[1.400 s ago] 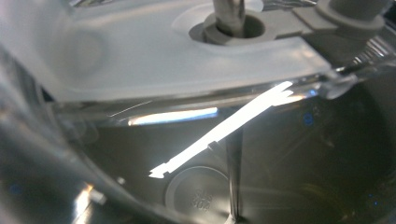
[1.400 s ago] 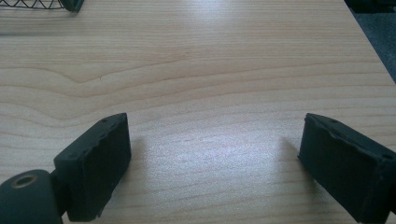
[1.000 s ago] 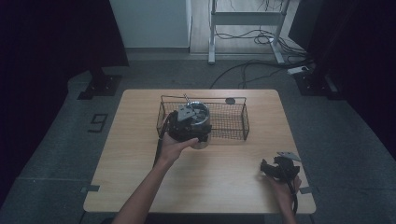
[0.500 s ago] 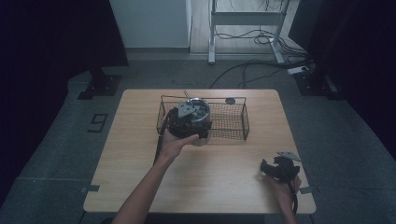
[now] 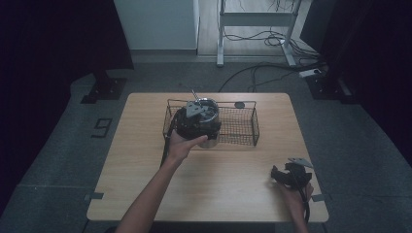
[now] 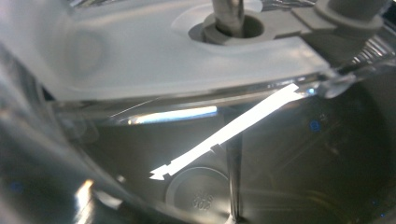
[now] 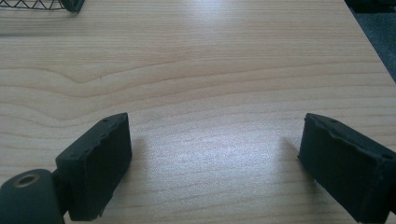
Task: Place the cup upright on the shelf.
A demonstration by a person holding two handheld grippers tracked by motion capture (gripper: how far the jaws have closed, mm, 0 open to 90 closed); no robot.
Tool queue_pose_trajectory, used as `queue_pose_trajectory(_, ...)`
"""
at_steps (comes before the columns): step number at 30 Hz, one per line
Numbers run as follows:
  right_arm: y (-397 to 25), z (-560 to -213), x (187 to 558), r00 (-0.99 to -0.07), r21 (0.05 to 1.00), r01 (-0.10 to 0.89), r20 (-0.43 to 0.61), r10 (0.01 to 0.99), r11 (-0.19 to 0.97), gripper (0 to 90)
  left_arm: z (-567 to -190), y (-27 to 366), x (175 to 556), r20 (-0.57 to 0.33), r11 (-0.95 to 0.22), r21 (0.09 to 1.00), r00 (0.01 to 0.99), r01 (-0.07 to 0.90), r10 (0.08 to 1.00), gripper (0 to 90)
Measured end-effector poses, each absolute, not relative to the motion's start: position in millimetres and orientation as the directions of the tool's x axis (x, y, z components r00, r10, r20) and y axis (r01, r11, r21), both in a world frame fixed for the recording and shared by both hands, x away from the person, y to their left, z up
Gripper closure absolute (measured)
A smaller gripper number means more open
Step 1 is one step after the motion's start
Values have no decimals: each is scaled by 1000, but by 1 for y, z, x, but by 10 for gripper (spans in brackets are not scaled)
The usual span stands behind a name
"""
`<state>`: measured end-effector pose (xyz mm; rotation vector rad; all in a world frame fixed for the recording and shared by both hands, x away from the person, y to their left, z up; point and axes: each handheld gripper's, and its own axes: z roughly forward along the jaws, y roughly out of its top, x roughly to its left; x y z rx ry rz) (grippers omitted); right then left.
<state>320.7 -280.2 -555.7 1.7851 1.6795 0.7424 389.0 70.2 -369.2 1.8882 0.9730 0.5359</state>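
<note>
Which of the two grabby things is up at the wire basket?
The left gripper, at the wire basket with a shiny pot. The right gripper rests near the table's front corner, fingers apart.

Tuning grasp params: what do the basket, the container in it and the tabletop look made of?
Basket: thin dark metal wire, by its open mesh walls. Container: likely clear glossy plastic or glass, since it is see-through with sharp glints; its lid looks like matte pale plastic. Tabletop: light wood or wood-look laminate, smooth with visible grain. The left tongs are at the container.

I see a small dark disc on the worktop, beyond the left tongs, and cables on the floor further off.
</note>
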Motion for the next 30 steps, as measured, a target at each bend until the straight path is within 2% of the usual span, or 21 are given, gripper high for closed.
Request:
queue_pose_trajectory(14,-280,-556,321,56,731,680,11,998,-47,93,-360,69,394,-12,-277,875,589,398,808,39)
queue_pose_trajectory(30,-280,-556,321,59,733,678,11,998,-48,96,-360,71,404,-37,-256,871,575,420,817,39)
